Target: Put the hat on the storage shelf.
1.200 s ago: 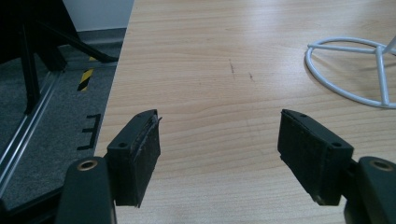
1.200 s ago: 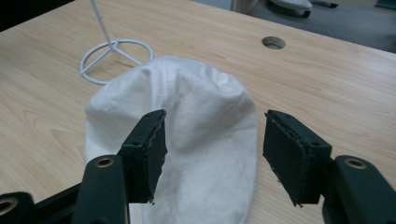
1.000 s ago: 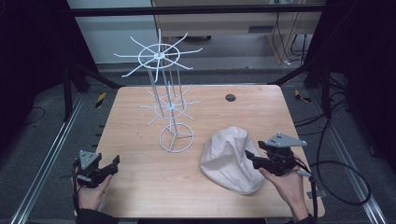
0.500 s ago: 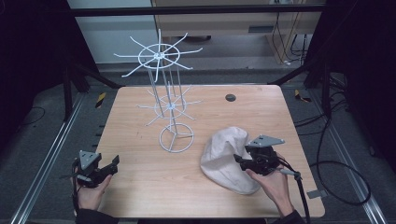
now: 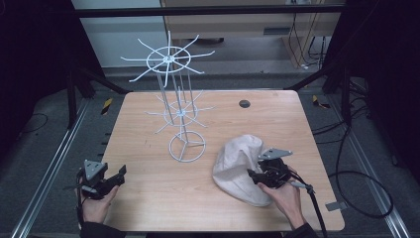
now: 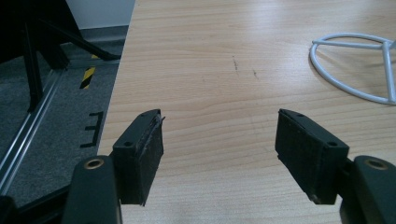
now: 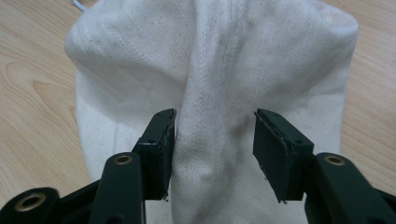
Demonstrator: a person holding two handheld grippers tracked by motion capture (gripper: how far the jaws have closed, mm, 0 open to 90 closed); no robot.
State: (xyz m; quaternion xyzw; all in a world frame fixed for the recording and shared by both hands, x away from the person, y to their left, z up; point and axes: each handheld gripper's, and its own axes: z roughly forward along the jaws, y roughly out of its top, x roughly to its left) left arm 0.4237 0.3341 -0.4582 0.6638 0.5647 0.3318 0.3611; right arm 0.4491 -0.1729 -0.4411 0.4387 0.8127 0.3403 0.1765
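Right tongs [image 7: 212, 149] astride cloth fold [image 7: 210, 93]

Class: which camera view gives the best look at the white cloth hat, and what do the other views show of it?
The right gripper view: the hat is close up, its raised fold between the right tongs. The high view shows the whole hat small on the table. The left gripper view looks at bare wood.

High view: above the near edge, facing forward and down over the whole table [image 5: 148, 208]. Gripper views: low, close; the left shares the rack [image 6: 355, 70] base, the right the cloth [image 7: 210, 70].
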